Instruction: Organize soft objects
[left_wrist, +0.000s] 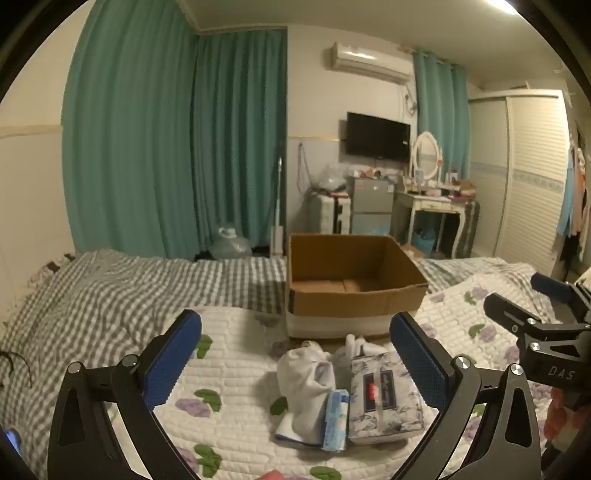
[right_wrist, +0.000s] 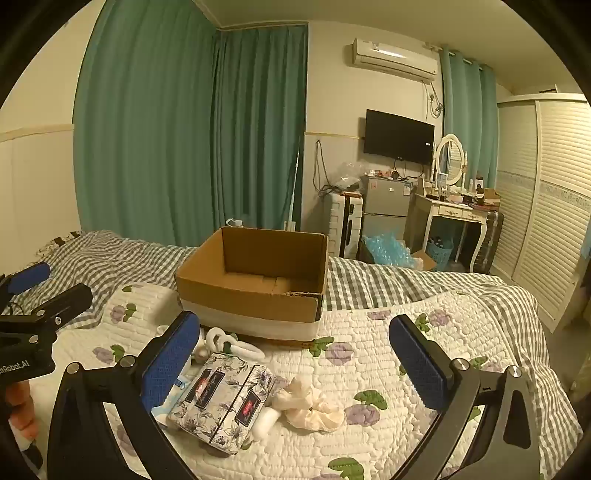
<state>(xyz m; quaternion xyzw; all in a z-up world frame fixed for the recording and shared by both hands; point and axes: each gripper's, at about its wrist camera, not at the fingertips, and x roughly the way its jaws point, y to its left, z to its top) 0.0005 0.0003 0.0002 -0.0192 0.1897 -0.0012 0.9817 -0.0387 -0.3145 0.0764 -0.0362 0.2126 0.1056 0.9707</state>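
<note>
An open, empty cardboard box (left_wrist: 354, 280) stands on the bed, also in the right wrist view (right_wrist: 255, 280). In front of it lie soft things: a floral tissue pack (left_wrist: 384, 397) (right_wrist: 223, 400), a white sock bundle (left_wrist: 306, 384), a small blue tissue packet (left_wrist: 336, 419), a cream scrunchie-like cloth (right_wrist: 314, 406) and white plush rings (right_wrist: 229, 343). My left gripper (left_wrist: 295, 365) is open and empty above the pile. My right gripper (right_wrist: 295, 365) is open and empty above the tissue pack and cream cloth. Each gripper shows in the other's view (left_wrist: 532, 317) (right_wrist: 40, 302).
The bed has a white floral quilt (right_wrist: 388, 354) over a grey checked blanket (left_wrist: 110, 288). Teal curtains (left_wrist: 166, 147), a TV (left_wrist: 378, 134), a small fridge (right_wrist: 386, 203), a dressing table (right_wrist: 454, 214) and a white wardrobe (right_wrist: 546, 206) stand beyond the bed.
</note>
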